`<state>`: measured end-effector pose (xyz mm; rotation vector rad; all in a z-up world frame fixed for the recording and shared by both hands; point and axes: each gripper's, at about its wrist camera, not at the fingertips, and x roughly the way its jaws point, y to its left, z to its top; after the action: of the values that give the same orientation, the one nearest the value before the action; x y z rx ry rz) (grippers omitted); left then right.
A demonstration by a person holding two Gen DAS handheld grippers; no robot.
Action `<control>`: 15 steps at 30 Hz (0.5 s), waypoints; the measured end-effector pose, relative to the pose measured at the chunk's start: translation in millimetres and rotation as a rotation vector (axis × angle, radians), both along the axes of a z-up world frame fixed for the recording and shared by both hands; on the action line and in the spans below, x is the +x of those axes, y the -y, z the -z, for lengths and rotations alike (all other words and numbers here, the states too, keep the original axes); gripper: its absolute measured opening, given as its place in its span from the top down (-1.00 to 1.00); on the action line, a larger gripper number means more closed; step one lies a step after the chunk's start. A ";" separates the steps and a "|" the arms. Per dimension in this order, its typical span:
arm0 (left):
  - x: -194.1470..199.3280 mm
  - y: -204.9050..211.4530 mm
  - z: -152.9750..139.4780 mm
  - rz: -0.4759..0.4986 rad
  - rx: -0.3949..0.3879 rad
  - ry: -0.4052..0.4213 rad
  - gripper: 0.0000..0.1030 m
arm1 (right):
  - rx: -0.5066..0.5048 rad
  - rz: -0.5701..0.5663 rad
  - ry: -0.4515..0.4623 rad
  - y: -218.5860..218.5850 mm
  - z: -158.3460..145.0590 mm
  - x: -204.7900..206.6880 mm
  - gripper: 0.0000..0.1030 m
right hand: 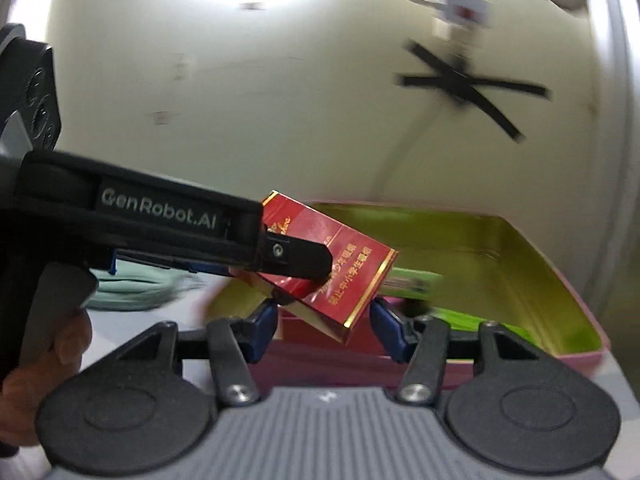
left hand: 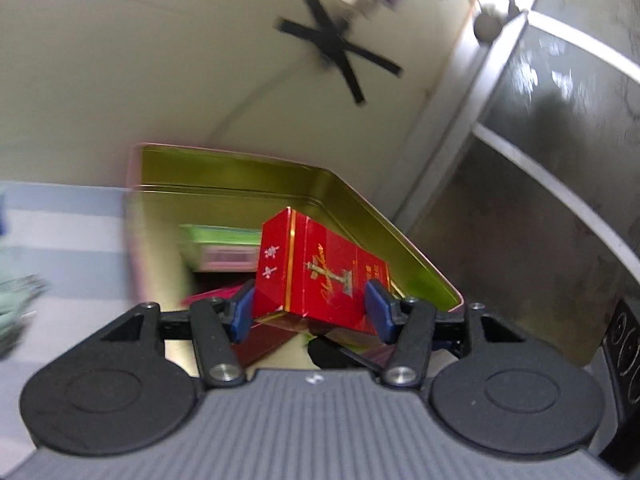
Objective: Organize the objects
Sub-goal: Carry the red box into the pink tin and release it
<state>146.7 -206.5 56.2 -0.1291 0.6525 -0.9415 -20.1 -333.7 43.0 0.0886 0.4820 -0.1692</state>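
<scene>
Above the pink rectangular tin with gold interior (left hand: 352, 208), left gripper (left hand: 312, 308) clamps the red cardboard box (left hand: 320, 276); right gripper (right hand: 324, 324) spread, ungripped (green packet (left hand: 224, 240) inside tin).

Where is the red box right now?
The red box is gripped in the left gripper, held tilted above the open gold-lined tin; in the right wrist view it hangs just ahead of the open right gripper.

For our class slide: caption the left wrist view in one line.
Left tool grips a red box above an open pink tin.
</scene>
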 end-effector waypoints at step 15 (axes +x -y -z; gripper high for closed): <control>52.1 117.6 21.6 0.031 0.136 -0.029 -0.45 | 0.122 0.082 -0.093 100.6 7.8 53.9 -0.29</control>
<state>198.8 -324.1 34.6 -0.0122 0.7449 -0.9241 33.7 -434.4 35.2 0.2212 0.5818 -0.2245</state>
